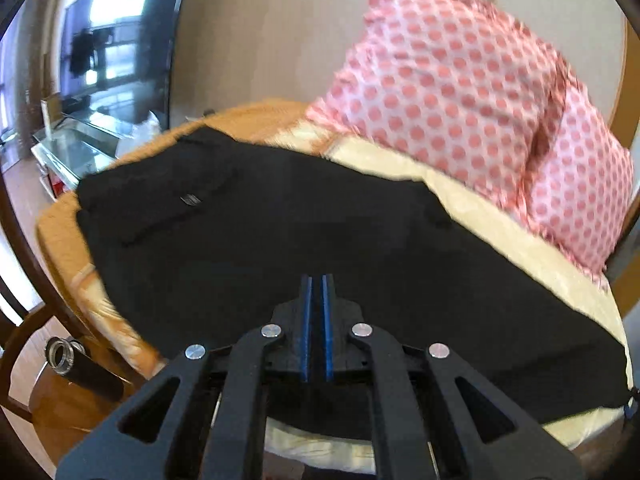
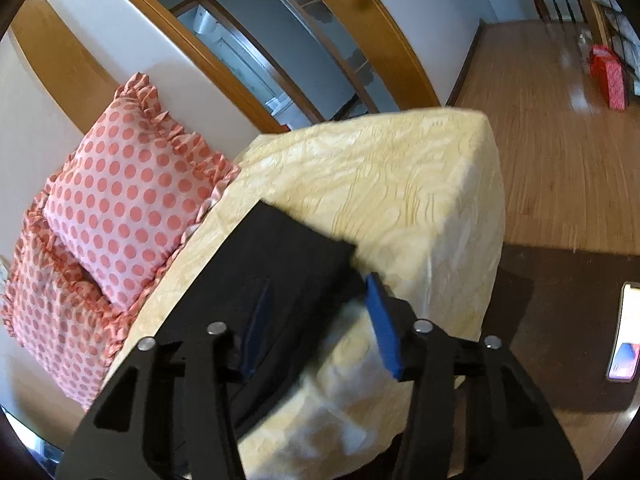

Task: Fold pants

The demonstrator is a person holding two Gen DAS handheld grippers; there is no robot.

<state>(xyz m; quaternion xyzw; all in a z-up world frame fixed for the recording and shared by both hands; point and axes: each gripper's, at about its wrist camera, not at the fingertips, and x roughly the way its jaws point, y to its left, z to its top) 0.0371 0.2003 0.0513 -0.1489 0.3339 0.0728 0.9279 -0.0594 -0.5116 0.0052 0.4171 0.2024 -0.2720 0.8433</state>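
Observation:
Black pants [image 1: 280, 232] lie spread flat across a cream-covered sofa seat [image 1: 500, 224], waistband and pocket at the far left. My left gripper [image 1: 317, 280] is shut just above the pants' near part; no cloth shows between its blue pads. In the right wrist view the leg end of the pants [image 2: 280, 264] lies on the cream seat [image 2: 380, 176]. My right gripper [image 2: 320, 292] is open over the hem, its left finger over the black cloth and its right blue pad [image 2: 382, 320] over the cream cover.
Pink polka-dot pillows [image 1: 460, 80] [image 2: 132, 200] lean against the sofa back. An orange cover [image 1: 248, 118] lies at the far left end. A glass TV stand [image 1: 80, 148] and wooden chair [image 1: 48, 380] stand left. Wooden floor [image 2: 540, 140] and a phone [image 2: 626, 332] are at right.

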